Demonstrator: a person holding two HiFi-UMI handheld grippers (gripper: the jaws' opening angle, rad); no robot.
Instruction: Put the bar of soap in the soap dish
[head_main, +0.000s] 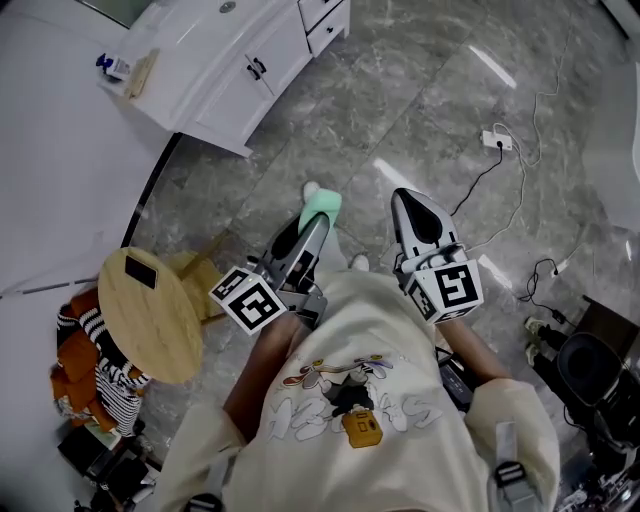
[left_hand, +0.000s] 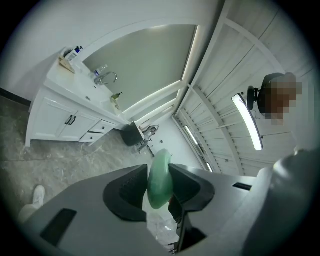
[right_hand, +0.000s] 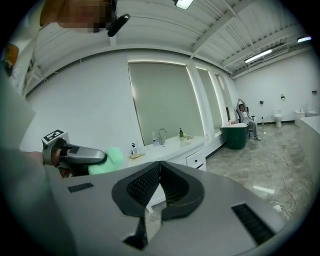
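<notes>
A pale green bar of soap (head_main: 323, 206) sits edge-on between the jaws of my left gripper (head_main: 318, 222), held above the marble floor in front of the person's body. In the left gripper view the soap (left_hand: 160, 181) fills the gap between both pads. My right gripper (head_main: 408, 200) is beside it, shut with nothing in it; its jaws (right_hand: 159, 172) meet tip to tip. From the right gripper view the soap (right_hand: 112, 160) shows at the left. A tan dish-like tray (head_main: 140, 72) lies on the white vanity top, far off at the upper left.
The white vanity (head_main: 225, 55) with sink and a blue-capped bottle (head_main: 112, 66) stands ahead left. A round wooden stool (head_main: 150, 315) and a clothes pile (head_main: 85, 375) are at the left. Cables and a power strip (head_main: 497, 140) lie on the floor to the right.
</notes>
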